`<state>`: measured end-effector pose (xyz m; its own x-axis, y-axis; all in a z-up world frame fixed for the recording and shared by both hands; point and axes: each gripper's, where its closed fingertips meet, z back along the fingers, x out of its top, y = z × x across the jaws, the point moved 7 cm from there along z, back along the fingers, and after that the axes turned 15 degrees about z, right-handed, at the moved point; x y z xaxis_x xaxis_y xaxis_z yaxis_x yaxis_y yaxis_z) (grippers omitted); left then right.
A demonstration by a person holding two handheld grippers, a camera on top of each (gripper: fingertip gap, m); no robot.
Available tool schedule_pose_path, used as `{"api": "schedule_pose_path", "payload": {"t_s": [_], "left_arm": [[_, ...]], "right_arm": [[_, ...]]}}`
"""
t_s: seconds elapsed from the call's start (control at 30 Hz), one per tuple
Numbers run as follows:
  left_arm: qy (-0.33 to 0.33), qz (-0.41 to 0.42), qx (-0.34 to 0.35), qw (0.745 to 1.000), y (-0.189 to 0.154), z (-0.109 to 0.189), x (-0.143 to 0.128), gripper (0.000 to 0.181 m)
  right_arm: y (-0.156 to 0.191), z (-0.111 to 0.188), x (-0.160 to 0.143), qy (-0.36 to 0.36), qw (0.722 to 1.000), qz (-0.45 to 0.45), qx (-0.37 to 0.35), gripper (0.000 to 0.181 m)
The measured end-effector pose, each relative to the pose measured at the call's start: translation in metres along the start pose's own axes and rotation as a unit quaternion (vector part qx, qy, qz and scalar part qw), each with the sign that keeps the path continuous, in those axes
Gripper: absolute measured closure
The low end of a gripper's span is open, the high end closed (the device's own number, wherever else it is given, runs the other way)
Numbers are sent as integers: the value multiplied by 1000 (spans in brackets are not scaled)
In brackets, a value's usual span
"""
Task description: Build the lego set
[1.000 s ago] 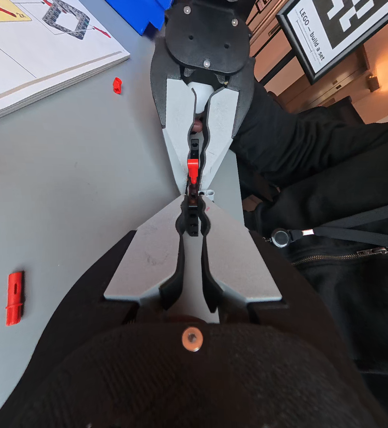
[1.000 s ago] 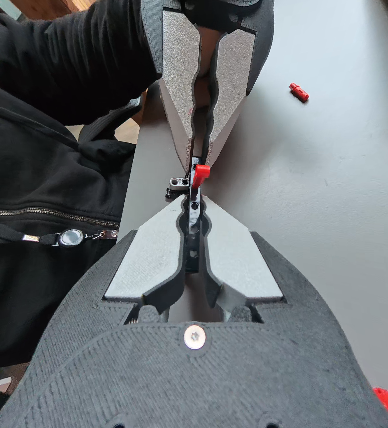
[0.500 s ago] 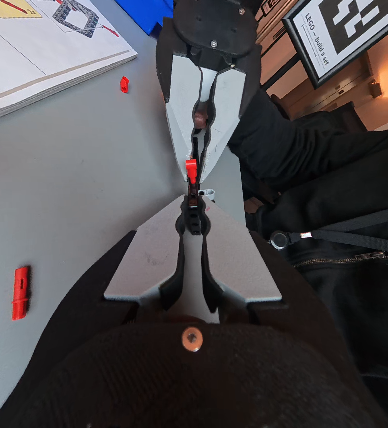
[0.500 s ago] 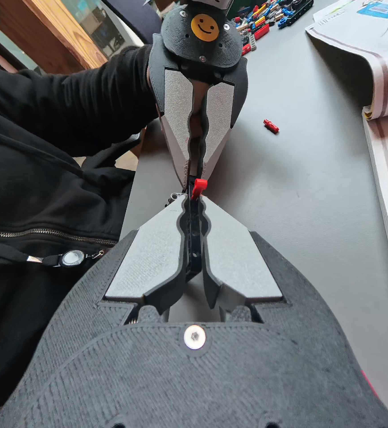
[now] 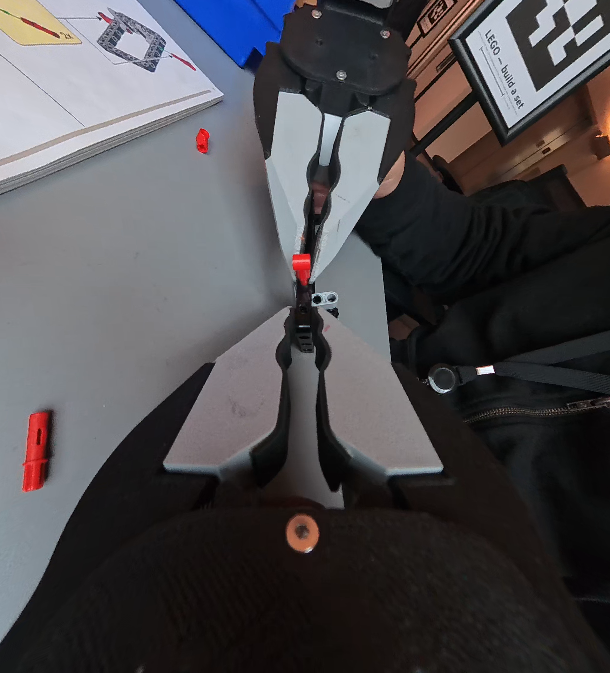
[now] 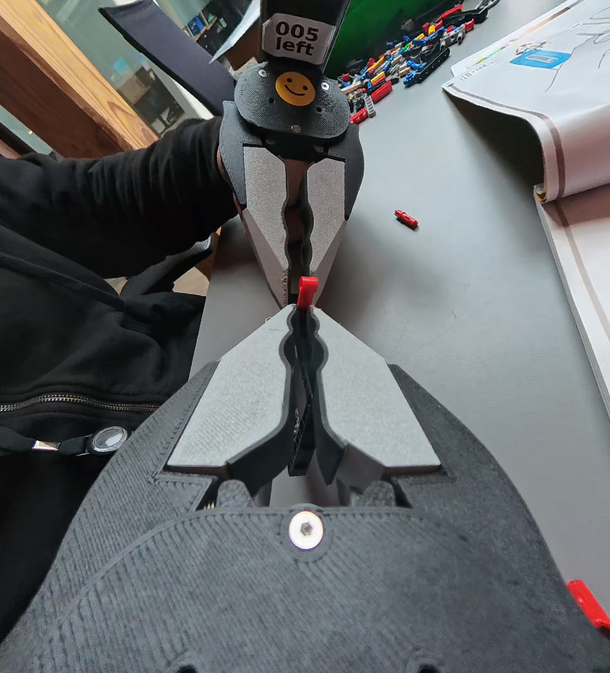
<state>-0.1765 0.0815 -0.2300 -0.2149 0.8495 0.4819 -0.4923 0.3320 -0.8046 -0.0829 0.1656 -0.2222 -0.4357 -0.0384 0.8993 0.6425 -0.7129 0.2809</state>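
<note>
Plainly the black lego beam assembly (image 5: 304, 320) is a light, rigid bit of plastic, held in the air between the two grippers, just above the near edge of the grey surface (image 5: 121, 262). It is thin and smooth-sided, so it would likely twist or slip if pinched only at a tip; the flat faces of the beam look like the best place to hold it, as both grippers do. A red pin (image 5: 301, 267) juts from the beam in the gap between them, and a small light-grey connector (image 5: 324, 298) sticks out to one side; both are probably press-fitted and could pop loose under a sideways knock.

The left gripper (image 5: 304, 329) is clamped on the near end of the beam, its jaws drawn together around it. The right gripper (image 6: 302, 320) is clamped on the other end, a long stretch of the black beam (image 6: 301, 408) running back between its fingers. The two gripper tips nearly meet, with the red pin (image 6: 305, 289) just between.

Farther out on the surface lie a loose red pin (image 5: 35, 451) and a smaller red piece (image 5: 202, 140), near an open instruction booklet (image 5: 59, 91). A heap of mixed lego parts (image 6: 398, 73) sits well apart at the far end, and a person's black sleeve (image 6: 132, 204) reaches in from the side
</note>
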Motion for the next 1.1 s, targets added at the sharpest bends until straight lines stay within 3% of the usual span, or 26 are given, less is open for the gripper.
{"api": "schedule_pose_path", "payload": {"t_s": [0.87, 1.1], "left_arm": [[-27, 11, 3, 1000, 2, 4, 3, 174], [-63, -3, -2, 998, -3, 8, 5, 175]], "right_arm": [[-2, 1, 4, -22, 999, -5, -27, 181], [-3, 3, 7, -56, 998, -16, -9, 181]]}}
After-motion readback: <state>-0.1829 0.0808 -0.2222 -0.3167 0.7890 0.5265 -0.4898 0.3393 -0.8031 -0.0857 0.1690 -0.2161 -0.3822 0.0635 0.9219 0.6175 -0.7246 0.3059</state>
